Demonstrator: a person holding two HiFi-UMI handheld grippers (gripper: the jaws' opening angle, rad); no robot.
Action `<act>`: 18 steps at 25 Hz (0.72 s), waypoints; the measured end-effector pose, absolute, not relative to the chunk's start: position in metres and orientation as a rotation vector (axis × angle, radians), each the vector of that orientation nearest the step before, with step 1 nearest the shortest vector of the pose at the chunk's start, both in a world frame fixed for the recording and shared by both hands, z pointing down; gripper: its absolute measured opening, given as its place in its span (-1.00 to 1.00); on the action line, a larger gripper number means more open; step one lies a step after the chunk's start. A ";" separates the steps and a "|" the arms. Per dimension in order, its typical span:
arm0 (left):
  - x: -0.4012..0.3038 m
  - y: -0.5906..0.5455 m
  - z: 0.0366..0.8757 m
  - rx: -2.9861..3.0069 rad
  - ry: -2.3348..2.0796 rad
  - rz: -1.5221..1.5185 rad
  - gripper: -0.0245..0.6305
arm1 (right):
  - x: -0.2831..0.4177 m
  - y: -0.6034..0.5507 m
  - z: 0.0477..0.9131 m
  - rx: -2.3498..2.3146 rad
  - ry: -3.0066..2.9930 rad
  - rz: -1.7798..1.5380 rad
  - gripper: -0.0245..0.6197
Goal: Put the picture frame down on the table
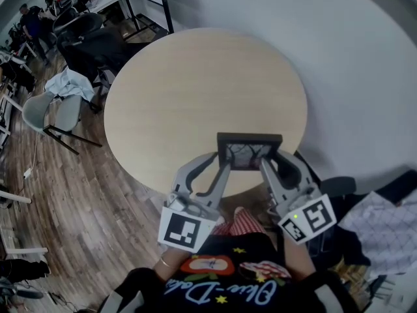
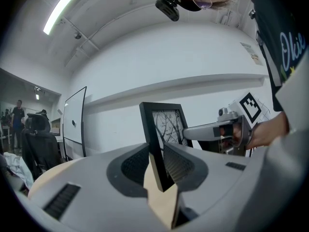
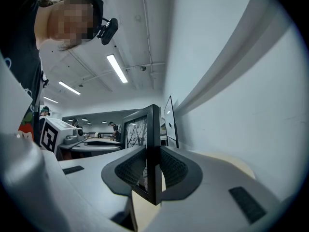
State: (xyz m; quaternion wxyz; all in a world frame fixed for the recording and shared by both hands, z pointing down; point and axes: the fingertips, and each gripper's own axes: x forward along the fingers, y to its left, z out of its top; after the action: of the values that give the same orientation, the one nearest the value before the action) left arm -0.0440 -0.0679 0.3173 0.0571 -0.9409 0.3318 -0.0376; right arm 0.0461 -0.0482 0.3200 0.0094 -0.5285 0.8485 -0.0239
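A small black picture frame (image 1: 249,151) with a branch print is held above the near edge of the round wooden table (image 1: 195,90). My left gripper (image 1: 223,163) is shut on its left side, and my right gripper (image 1: 265,163) is shut on its right side. In the left gripper view the picture frame (image 2: 161,129) stands upright between the jaws, with the right gripper's handle behind it. The right gripper view shows the picture frame (image 3: 147,144) edge-on, pinched between the two ribbed pads.
A white curved wall (image 1: 352,77) runs close behind the table at the right. Chairs (image 1: 58,113) and draped cloth stand on the wooden floor at the left. Clothing (image 1: 384,227) lies at the lower right. People stand far off.
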 end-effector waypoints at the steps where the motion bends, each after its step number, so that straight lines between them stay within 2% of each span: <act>1: -0.047 -0.072 0.317 -2.851 1.007 -0.118 -0.64 | 0.044 -0.052 0.320 -1.647 2.654 -0.077 -0.70; 18: -0.035 -0.139 0.317 -2.782 1.143 -0.180 -0.64 | 0.057 -0.130 0.317 -1.493 2.726 -0.076 -0.70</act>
State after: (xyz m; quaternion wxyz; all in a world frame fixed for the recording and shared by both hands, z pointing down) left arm -0.0350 -0.1386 0.3165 0.0642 -0.9213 0.3787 -0.0597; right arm 0.0568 -0.1303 0.3171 0.0164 -0.4801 0.8767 -0.0244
